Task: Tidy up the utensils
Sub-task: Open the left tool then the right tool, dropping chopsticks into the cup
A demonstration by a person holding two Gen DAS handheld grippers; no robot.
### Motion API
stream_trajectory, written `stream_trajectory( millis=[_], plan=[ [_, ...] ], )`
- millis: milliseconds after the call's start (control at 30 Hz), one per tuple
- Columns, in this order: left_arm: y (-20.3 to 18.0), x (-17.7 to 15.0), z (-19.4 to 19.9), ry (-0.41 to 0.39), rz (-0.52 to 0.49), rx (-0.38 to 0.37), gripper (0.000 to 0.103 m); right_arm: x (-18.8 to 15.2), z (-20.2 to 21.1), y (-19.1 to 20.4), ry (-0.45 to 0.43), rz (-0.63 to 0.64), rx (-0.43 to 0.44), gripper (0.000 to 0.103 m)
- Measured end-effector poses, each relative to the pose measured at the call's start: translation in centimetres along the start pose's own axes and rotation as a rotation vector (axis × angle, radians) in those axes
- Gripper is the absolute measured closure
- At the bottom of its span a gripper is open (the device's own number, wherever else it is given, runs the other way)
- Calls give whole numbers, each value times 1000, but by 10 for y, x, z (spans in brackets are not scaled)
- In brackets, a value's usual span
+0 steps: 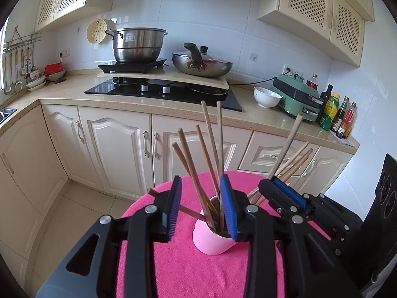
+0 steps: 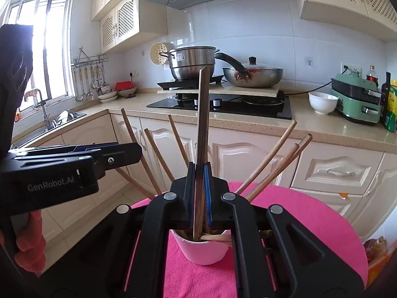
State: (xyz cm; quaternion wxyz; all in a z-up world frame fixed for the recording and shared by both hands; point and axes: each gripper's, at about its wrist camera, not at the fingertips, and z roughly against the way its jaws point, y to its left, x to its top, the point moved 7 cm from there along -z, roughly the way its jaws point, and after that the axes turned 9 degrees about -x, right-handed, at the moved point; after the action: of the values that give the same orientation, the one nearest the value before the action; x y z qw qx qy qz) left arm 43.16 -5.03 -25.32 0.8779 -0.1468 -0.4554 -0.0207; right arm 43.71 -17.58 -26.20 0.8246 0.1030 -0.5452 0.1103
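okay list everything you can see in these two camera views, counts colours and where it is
pink cup: one, on the pink cloth
chopsticks: about ten, brown wood, standing in the cup
steel pot: one, on a black hob
wok: one, lidded, right of the pot
white bowl: one, on the counter
green appliance: one, beside the bowl
bottles: several, far right
left gripper: open
right gripper: shut on chopsticks

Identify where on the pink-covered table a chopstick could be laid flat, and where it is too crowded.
Free: the pink cloth in front of the pink cup, between the left gripper arms. Also the cloth's right part. Crowded: around the cup, where chopsticks fan out and the right gripper clamps a pair.
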Motion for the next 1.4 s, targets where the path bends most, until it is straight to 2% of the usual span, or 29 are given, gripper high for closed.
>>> stream_trajectory(
  millis=[500,800,1000,1233,1300,1333,1400],
  plan=[
    [3,2,22,-2,-18,8,68,-4,6,-1,49,-38,-11,95],
    [11,14,44,-46,58,-61,68,-6,2,-2,75,-47,-22,95],
    [22,20,54,-69,78,-31,66,-7,-2,5,92,6,-38,95],
    [25,23,57,-60,57,1,66,3,4,1,113,-49,-25,95],
    [24,23,58,-58,52,2,66,9,7,2,105,-40,-35,92],
    [23,24,58,-54,53,2,66,12,9,3,101,-35,-36,85],
    [22,24,58,-47,52,1,66,15,13,4,88,-27,-46,63]
  ],
)
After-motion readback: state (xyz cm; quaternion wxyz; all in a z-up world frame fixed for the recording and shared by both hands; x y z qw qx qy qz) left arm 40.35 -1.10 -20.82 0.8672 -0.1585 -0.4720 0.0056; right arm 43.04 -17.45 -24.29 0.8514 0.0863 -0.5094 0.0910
